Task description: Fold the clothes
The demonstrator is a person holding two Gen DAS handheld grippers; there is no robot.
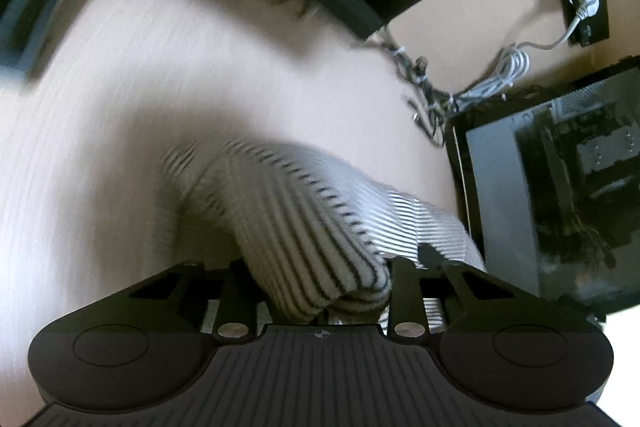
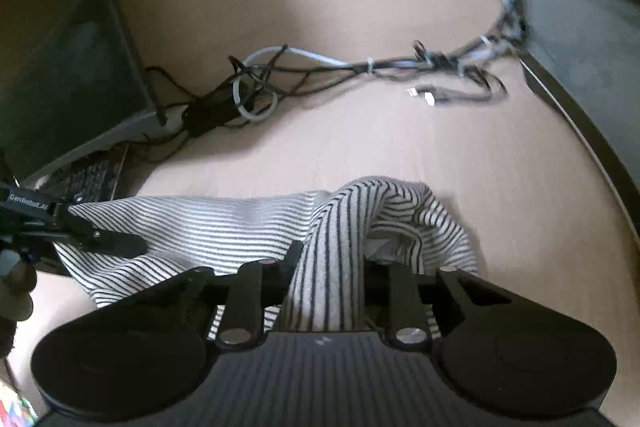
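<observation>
Your right camera alone shows the whole spread: the striped shirt [image 2: 224, 227] lies on the pale table [image 2: 520, 207], with your left gripper [image 2: 132, 245] entering from the left edge and clamped on the shirt's edge. Your left camera alone shows a computer case [image 1: 560, 187] beside the cloth, and a bunched fold filling the space between its fingers. Your right gripper [image 2: 332, 267] is closed on a raised ridge of the shirt. Both grippers angle down toward the table; a cable bundle [image 2: 360, 67] lies beyond
</observation>
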